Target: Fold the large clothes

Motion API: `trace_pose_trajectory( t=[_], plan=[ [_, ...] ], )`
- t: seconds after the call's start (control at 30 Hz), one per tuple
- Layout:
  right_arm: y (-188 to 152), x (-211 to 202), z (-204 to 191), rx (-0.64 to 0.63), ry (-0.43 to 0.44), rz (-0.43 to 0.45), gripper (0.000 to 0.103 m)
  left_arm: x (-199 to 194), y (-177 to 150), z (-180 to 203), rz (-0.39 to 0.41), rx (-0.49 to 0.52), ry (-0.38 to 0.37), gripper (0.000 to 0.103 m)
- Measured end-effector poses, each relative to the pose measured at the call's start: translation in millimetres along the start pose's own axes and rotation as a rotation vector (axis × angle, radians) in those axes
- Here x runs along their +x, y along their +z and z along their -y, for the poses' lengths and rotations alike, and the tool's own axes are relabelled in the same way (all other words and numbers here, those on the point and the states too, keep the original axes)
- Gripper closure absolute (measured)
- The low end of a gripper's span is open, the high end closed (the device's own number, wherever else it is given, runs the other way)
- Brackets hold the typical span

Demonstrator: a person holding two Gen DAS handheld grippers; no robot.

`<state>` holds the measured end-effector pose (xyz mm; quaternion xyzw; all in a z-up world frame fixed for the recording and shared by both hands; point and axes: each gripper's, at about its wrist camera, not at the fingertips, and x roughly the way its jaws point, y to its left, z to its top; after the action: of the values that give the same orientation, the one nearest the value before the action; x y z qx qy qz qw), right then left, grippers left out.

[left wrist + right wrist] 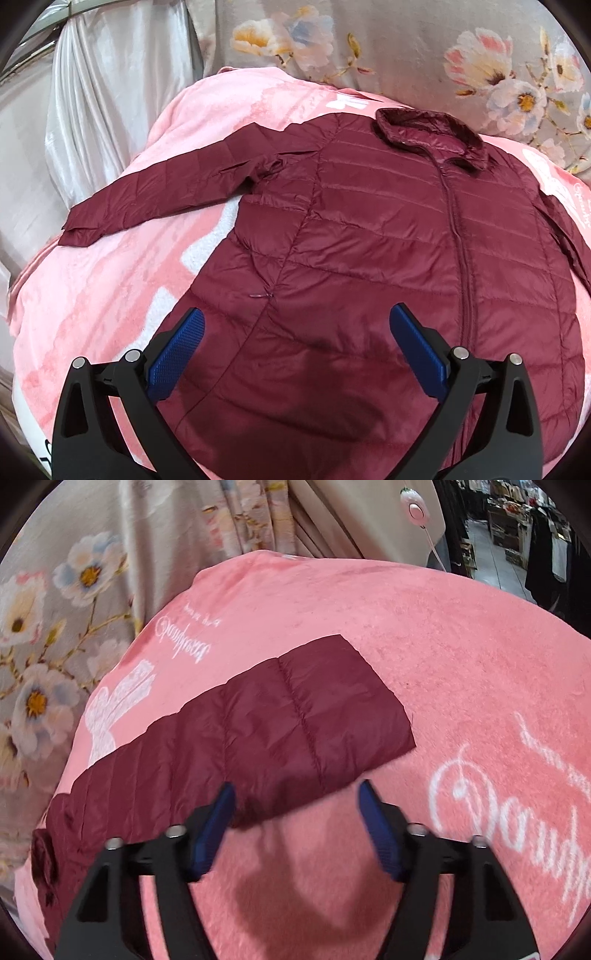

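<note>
a: where's the jacket (388, 240)?

b: spread flat, front up, on the pink blanket (110, 277), zip closed, collar (428, 136) at the far end, both sleeves out to the sides.

a: and the left gripper (295, 350)?

b: over the lower front, fingers wide apart, nothing between them.

a: the right gripper (295, 823)?

b: at the cuff end of the sleeve (314, 716), fingers apart, not pinching. the sleeve's near edge sits just between the tips.

a: what might go wrong?

b: i'd guess a thin pinch: the shell looks slippery, so the sleeve could slide out mid-fold. going too deep could snag the blanket and drag it along.
</note>
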<state>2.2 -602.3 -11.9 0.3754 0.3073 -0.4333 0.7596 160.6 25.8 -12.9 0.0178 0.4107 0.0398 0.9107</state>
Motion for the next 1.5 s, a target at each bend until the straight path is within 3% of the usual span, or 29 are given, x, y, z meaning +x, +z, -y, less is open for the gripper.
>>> trace_pose_trajectory(
  t=[0.03,0.13,0.3,0.43,0.5,0.63,0.77,0.87,0.97,1.03,1.13,1.23,1.37,1.5],
  plan=[
    [4,5,-1,0.007,-0.002,-0.002,0.077,3,2,0,-0.004,-0.003,0.006,0.005],
    [13,2,-15,0.008,0.024,0.023,0.096,11,8,0,-0.011,-0.005,0.029,0.005],
    [15,-38,-91,-0.143,0.164,0.108,0.098,23,19,-6,-0.020,-0.032,0.060,0.005],
    [-22,-83,-190,-0.375,0.348,0.111,0.098,31,27,-15,-0.025,-0.066,0.086,0.005],
    [-66,-103,-247,-0.535,0.450,0.089,0.098,34,29,-19,-0.029,-0.076,0.095,0.005],
    [-155,-122,-324,-0.766,0.613,-0.008,0.098,41,30,-33,-0.038,-0.096,0.113,0.005],
    [-247,-120,-370,-0.928,0.687,-0.131,0.098,46,29,-46,-0.049,-0.111,0.122,0.005],
    [-304,-116,-382,-1.023,0.712,-0.205,0.095,52,30,-54,-0.062,-0.129,0.108,0.005],
    [-341,-114,-382,-1.089,0.724,-0.249,0.080,56,34,-60,-0.076,-0.153,0.052,0.005],
    [-353,-119,-377,-1.102,0.753,-0.259,0.064,60,38,-61,-0.087,-0.174,-0.004,0.005],
    [-348,-131,-362,-1.078,0.788,-0.245,0.057,63,48,-58,-0.093,-0.212,-0.119,0.005],
    [-320,-133,-342,-0.998,0.779,-0.228,0.056,72,59,-49,-0.114,-0.240,-0.220,0.005],
    [-275,-119,-309,-0.869,0.680,-0.176,0.055,106,69,-33,-0.249,-0.336,-0.393,0.005],
    [-217,-87,-269,-0.701,0.555,-0.161,0.055,126,71,-19,-0.316,-0.418,-0.459,0.007]
  ],
)
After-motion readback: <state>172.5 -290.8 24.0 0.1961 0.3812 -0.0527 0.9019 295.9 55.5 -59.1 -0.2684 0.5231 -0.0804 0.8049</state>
